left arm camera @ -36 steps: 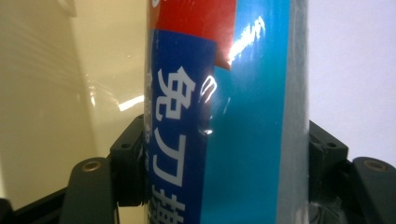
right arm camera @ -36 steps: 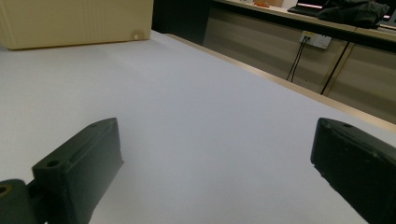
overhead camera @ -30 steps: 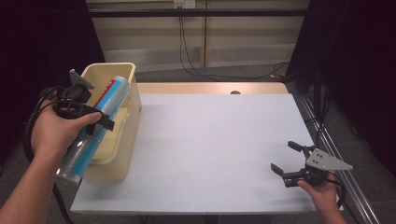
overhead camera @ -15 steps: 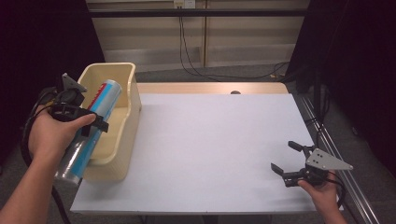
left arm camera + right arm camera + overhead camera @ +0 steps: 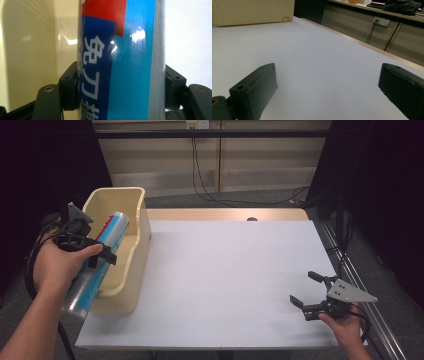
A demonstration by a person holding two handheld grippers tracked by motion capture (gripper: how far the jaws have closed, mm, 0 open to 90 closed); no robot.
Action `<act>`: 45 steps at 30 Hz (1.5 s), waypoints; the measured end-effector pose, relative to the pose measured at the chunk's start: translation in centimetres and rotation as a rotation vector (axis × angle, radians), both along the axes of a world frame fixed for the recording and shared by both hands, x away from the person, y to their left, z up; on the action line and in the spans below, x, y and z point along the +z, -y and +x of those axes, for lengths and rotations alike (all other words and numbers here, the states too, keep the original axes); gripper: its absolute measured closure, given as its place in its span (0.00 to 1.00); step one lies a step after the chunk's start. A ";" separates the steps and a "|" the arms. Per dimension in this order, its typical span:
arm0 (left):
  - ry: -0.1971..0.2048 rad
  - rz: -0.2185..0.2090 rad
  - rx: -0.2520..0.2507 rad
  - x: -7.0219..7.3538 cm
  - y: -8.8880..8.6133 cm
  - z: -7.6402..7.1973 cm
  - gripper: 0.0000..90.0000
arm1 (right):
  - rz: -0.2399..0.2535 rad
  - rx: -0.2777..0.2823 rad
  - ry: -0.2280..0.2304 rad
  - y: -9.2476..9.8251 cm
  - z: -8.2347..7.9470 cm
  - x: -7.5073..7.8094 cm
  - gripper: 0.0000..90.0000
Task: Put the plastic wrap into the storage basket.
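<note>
Got my left gripper [image 5: 95,255] jaws clamped mid-body on the blue tube [image 5: 100,257], angled into the cream bin [image 5: 137,245] at far left. Right gripper [image 5: 312,295] idles wide open, empty, near-right on the tabletop [image 5: 225,270].

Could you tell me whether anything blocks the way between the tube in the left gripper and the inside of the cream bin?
Nothing visible does. The left gripper is shut on the tube, whose upper end already reaches over the rim into the bin. The part of the bin's inside that shows holds nothing else.
</note>
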State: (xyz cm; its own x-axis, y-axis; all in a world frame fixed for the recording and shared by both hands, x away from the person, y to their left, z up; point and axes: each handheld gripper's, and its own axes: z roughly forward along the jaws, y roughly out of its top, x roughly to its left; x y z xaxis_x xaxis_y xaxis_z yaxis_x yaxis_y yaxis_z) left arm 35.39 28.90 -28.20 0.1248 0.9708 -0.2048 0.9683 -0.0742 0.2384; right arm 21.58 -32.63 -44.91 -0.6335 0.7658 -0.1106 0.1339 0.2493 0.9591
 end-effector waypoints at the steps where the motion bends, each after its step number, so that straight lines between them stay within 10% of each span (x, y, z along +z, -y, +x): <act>1: 0.007 -0.006 0.009 -0.2 0.0 0.0 0.36 | -0.003 0.002 0.002 0.0 0.0 0.0 0.01; 45: -0.071 0.052 0.032 -1.7 0.9 1.2 0.35 | -0.013 0.005 0.003 0.1 0.0 0.0 0.01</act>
